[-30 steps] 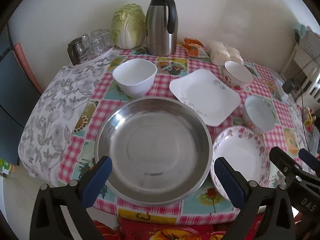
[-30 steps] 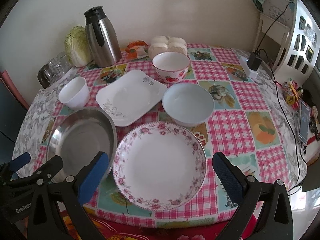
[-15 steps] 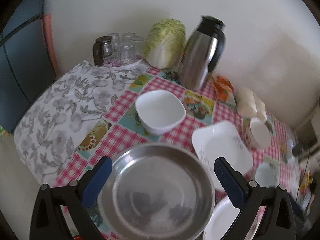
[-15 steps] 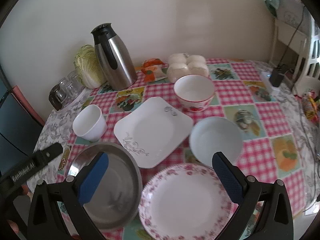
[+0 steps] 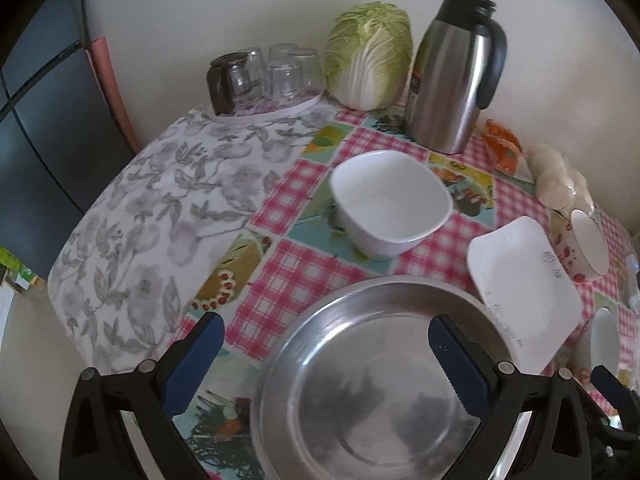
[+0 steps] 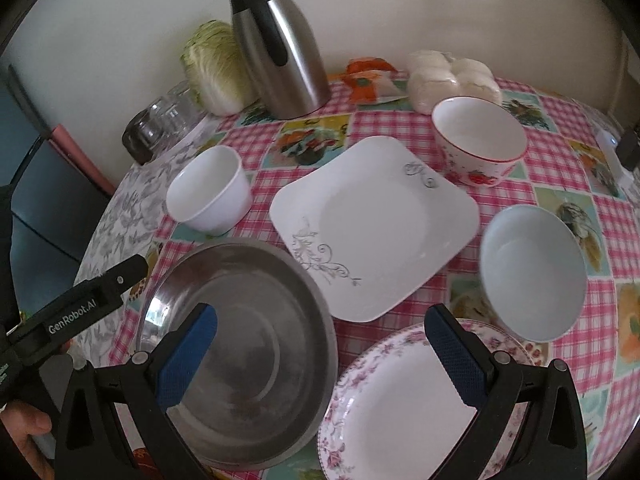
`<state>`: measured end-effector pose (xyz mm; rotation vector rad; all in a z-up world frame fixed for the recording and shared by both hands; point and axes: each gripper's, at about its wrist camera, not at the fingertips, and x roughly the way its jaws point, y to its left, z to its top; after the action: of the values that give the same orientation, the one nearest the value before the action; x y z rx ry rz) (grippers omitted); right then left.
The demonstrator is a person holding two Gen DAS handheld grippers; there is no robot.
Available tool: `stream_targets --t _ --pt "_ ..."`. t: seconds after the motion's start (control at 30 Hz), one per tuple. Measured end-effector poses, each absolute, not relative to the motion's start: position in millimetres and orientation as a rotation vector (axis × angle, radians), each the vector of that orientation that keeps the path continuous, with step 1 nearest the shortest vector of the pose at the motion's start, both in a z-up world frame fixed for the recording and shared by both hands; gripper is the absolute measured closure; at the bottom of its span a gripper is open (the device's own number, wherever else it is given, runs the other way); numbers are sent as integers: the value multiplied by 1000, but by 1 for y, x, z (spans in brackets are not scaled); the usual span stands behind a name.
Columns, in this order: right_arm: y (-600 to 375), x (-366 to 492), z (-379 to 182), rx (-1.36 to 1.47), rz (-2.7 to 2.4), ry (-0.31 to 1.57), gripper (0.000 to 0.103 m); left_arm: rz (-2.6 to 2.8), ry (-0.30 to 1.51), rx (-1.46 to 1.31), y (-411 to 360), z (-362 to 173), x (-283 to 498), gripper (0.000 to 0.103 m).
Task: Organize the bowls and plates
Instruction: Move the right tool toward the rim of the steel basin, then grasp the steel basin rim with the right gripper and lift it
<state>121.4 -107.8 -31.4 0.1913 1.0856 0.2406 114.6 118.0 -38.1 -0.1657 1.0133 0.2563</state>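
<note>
Both your left gripper (image 5: 326, 354) and right gripper (image 6: 320, 344) are spread, empty. Centre the white bowl (image 5: 390, 202), ahead of the left jaws, before pinching its rim.

— Can you read any lettering from where you stand?
— Only "GenRobot.AI", in white on the black body of your left gripper (image 6: 92, 306), near left in the right wrist view.
</note>
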Motion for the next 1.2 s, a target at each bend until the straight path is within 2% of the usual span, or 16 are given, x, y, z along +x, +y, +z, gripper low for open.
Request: stream_targets --t 0.3,0.4,0.47,0.53,0.57,0.8,1.0,1.07,1.13,1.2 --pt "-100 123 -57 179 235 1119 0 277 1053 -275 152 -56 109 0" --pt "-98 123 -60 168 236 1121 2 289 1077 -295 158 -64 110 7" --pt "-98 124 -63 184 247 1127 8 291 1096 -312 163 -70 111 9" --pt "-100 125 -67 206 264 1141 25 300 1116 -330 167 -77 111 9" --pt "-101 126 -70 221 269 1153 29 305 1128 -340 170 -80 112 10" --pt "-107 129 -86 314 302 1210 67 304 1184 -388 176 -95 112 27" --pt "-113 130 -92 344 287 1225 81 303 1264 -380 173 -111 115 52" --pt "-115 131 -96 353 283 1241 84 307 1288 -380 173 -118 115 53" --pt "-115 131 -99 352 285 1250 90 296 1304 -390 172 -123 116 60" --pt "-114 131 -98 351 285 1251 90 289 1317 -398 171 -128 115 62"
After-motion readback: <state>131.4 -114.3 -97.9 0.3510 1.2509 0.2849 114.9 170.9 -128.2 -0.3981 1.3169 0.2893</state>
